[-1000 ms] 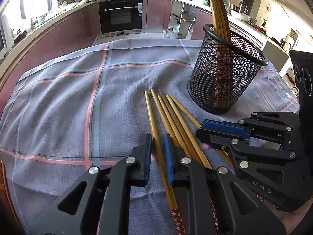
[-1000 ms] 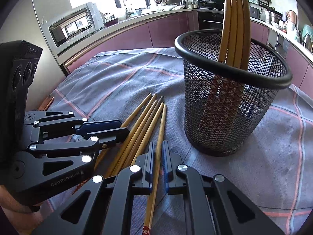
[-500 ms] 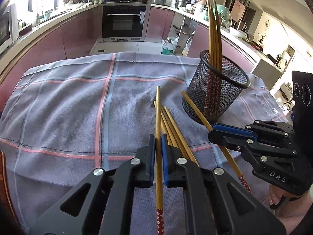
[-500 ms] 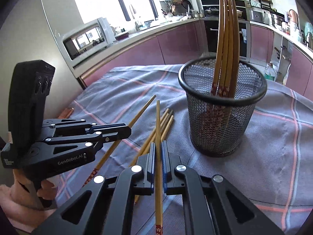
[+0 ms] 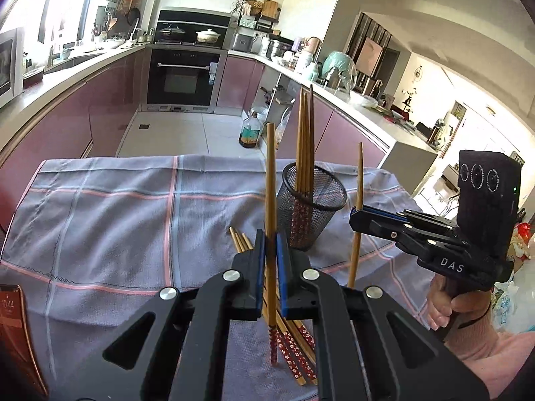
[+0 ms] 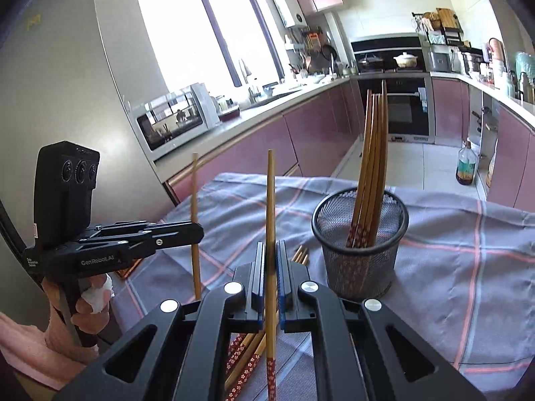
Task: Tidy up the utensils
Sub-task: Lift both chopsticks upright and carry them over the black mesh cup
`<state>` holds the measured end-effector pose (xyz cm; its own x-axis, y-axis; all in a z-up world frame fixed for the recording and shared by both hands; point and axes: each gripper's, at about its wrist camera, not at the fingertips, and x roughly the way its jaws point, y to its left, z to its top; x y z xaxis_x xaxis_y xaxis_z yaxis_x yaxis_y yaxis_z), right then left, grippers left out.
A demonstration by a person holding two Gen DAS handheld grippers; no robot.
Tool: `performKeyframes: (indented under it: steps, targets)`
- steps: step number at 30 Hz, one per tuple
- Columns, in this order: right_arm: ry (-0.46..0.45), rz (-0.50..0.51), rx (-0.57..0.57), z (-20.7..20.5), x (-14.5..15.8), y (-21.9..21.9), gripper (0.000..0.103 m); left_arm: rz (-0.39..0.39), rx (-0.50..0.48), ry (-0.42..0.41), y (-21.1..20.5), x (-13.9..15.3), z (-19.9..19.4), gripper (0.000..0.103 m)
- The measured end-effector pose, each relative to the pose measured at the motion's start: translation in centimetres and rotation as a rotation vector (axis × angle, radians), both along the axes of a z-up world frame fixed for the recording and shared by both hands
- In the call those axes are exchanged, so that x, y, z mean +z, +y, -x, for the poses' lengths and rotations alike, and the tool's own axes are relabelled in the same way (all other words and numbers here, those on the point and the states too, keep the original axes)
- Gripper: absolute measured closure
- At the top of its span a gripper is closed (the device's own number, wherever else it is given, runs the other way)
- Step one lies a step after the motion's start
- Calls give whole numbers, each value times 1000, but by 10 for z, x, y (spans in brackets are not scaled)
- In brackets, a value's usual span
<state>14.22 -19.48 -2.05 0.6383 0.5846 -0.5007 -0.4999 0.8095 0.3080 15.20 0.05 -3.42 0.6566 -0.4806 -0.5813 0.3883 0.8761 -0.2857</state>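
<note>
Above the desk (image 5: 100,220), your left claw (image 5: 271,250) and right claw (image 6: 271,260) are each pinching one seemingly upright chopstick (image 5: 270,180).

Looking forward and slightly down along each gripper's own fingers, from close behind them and above a cloth-covered table (image 5: 110,220). Left wrist view facing the oven (image 5: 187,77) head-on; right wrist view facing it from further right, taking in the window (image 6: 200,40). Both sharing the mesh cup (image 5: 309,210) and, crosswise, each other's gripper.
</note>
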Motion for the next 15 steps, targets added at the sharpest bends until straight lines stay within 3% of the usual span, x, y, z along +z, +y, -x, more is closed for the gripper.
performKeyframes:
  steps: [8, 15]
  targets:
    - [-73, -25, -11, 6, 21, -15, 98, 72, 8, -91, 11, 39, 12, 96]
    - [-126, -28, -26, 6, 39, -23, 98, 100, -4, -122, 2, 60, 7, 96]
